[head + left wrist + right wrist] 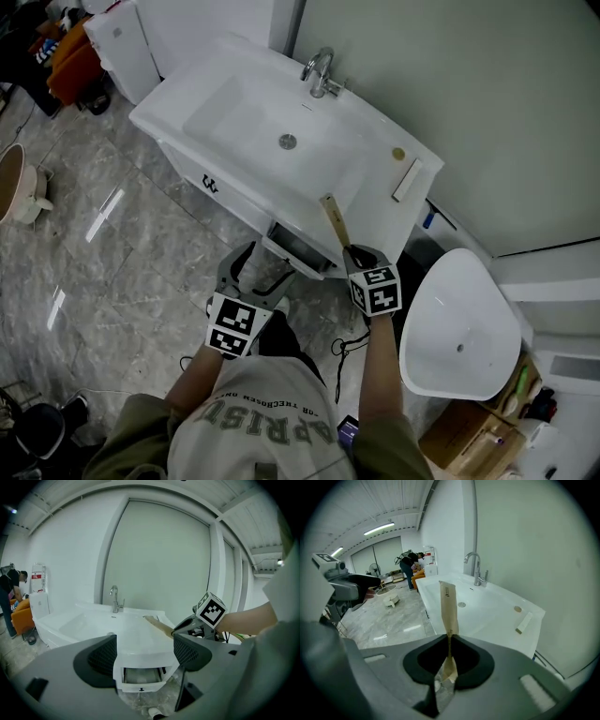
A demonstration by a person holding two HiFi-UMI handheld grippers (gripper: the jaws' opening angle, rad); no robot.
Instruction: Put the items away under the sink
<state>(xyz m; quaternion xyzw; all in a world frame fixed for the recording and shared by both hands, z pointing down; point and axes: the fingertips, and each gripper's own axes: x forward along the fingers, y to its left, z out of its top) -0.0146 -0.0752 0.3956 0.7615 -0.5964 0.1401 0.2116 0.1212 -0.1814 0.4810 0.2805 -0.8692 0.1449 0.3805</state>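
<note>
Person stands over a white desk (380, 202) with sink (253, 122), a drawer (298, 246) open beneath the front edge. The right gripper (449, 656), forearm stretched forward, has its fingers pressed together on the lower end of a long paper-sleeved packet (449, 609), which points out over the desk's edge above the drawer. The packet looks light, thin and easily creased; a gentle pinch near one end seems right. The left gripper (144, 656) hangs low facing the drawer, fingers spread, empty. A white bar (406, 180) and small disc (398, 153) lie on the desk.
</note>
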